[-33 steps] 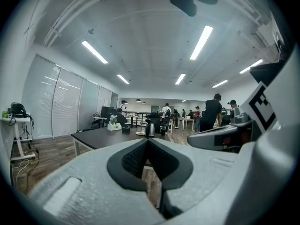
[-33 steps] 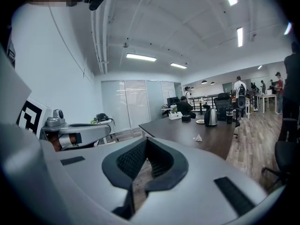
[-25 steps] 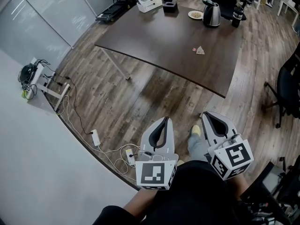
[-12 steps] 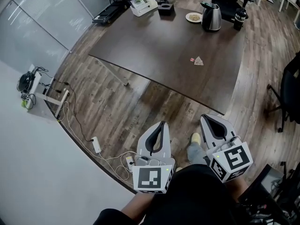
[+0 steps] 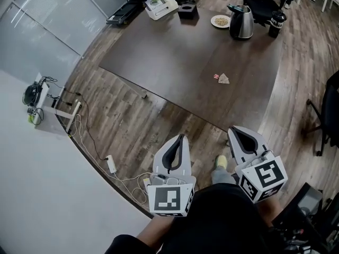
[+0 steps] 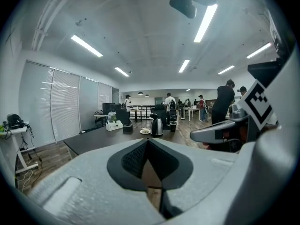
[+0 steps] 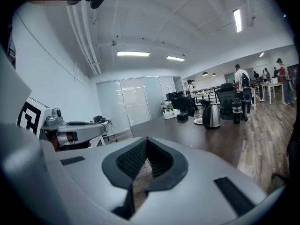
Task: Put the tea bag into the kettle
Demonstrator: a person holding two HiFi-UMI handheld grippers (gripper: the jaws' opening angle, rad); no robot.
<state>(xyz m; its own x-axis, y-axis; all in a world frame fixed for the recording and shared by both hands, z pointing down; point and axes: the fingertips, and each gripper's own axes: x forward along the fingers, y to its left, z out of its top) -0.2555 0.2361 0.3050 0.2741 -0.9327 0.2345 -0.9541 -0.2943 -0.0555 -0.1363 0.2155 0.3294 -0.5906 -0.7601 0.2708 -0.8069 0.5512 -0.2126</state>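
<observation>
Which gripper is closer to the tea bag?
Right. The right gripper is nearly straight back from the tea bag; the left gripper is farther, back and to its left.

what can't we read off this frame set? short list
- kettle: lid open or shut can't be told; far off and too small in the head view and in both gripper views.
- tea bag: a speck in the head view, its string too small to trace; not to be found in either gripper view.
- plate: what lies on it is too small, all views.
- bottle: print too small to read.
</observation>
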